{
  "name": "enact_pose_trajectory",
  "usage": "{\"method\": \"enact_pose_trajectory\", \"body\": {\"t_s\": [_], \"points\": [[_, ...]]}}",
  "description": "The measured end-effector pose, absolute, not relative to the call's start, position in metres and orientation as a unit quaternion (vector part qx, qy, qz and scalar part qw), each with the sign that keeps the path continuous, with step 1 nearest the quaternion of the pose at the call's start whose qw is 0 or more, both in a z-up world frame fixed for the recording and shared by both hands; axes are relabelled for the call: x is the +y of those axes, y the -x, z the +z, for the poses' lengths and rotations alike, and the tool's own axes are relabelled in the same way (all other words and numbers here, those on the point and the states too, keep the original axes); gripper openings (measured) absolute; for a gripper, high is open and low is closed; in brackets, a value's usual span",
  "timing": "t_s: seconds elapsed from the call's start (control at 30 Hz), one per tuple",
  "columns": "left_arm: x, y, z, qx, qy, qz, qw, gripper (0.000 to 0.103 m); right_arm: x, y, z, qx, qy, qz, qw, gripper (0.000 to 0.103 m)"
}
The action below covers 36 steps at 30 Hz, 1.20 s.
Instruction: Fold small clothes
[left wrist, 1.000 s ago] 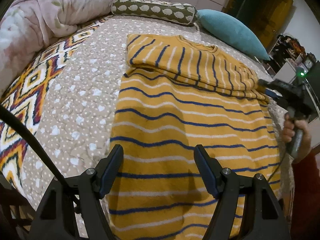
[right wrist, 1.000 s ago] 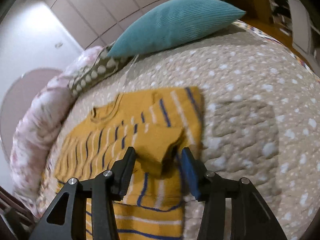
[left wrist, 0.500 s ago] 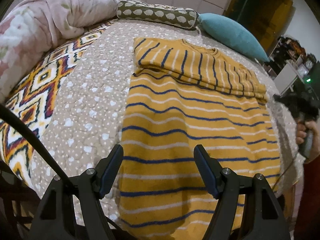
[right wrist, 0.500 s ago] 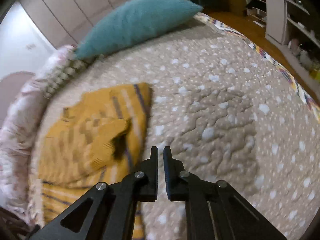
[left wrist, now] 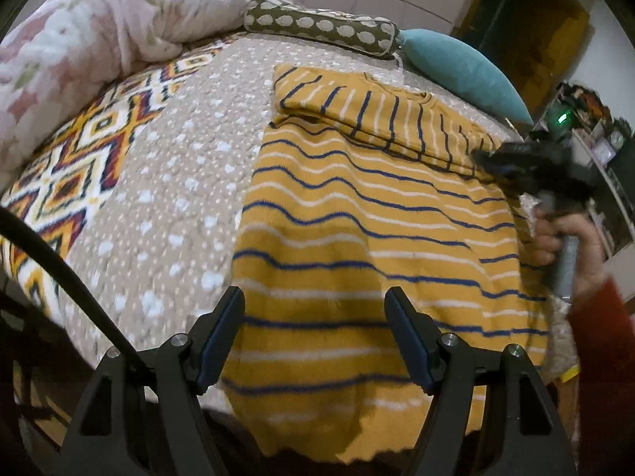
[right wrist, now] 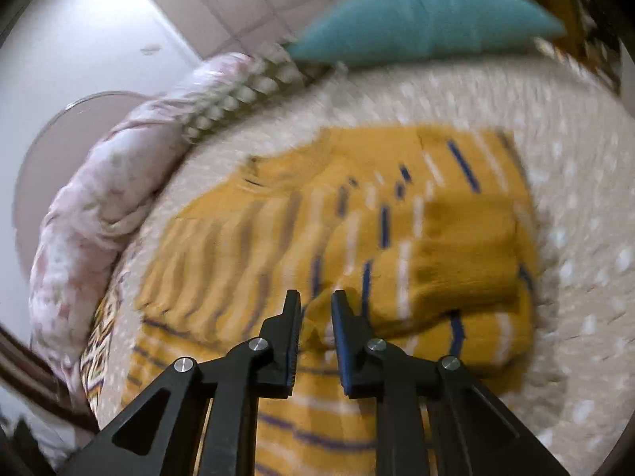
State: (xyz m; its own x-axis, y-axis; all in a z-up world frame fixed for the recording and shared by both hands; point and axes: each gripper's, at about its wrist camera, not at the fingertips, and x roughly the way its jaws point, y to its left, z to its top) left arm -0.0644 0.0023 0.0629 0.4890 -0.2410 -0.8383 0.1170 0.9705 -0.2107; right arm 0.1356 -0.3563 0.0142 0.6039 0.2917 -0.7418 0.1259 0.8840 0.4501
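A mustard sweater with blue and white stripes (left wrist: 357, 238) lies flat on the bed, its sleeves folded across the chest. My left gripper (left wrist: 315, 317) is open and empty, hovering over the sweater's near hem. My right gripper (right wrist: 315, 317) has its jaws a narrow gap apart with nothing between them, above the sweater (right wrist: 357, 238) next to the folded sleeve cuff (right wrist: 468, 258). In the left wrist view the right gripper (left wrist: 488, 156) is blurred at the sweater's right edge, held by a hand.
The bed has a beige spotted quilt (left wrist: 178, 182) with a patterned blanket (left wrist: 59, 182) at the left. A pink duvet (left wrist: 99, 31), a spotted bolster (left wrist: 321, 25) and a teal pillow (left wrist: 464, 67) lie along the head. Shelves (left wrist: 595, 139) stand to the right.
My right gripper let go of the sleeve cuff, shut, then opened slightly and swung back over the sweater. My left gripper pulled back toward the hem, still open.
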Motion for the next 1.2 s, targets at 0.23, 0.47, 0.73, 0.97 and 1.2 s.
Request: {"method": "enact_pose_trajectory", "body": {"t_s": [0.23,0.47,0.73,0.97,1.2], "points": [[0.003,0.065,0.062,0.481,0.06,-0.103,0.869,0.072,-0.393,-0.094,0.026,0.417,-0.211,-0.05,0.883,0.008],[-0.004,0.06,0.043,0.483,0.045,-0.094,0.869,0.072,-0.322,-0.027,0.061,0.407,-0.204,0.078,0.887,0.012],[0.036,0.08,0.043,0.486,0.037,-0.08,0.87,0.072,-0.28,0.026,-0.002,0.467,-0.167,0.076,0.865,0.012],[0.1,0.099,0.059,0.466,0.1,-0.07,0.877,0.072,-0.334,0.111,0.008,0.438,-0.176,0.024,0.881,0.026],[0.095,0.081,0.063,0.452,0.133,-0.122,0.873,0.072,-0.384,0.132,0.007,0.422,-0.277,0.001,0.863,0.044]]}}
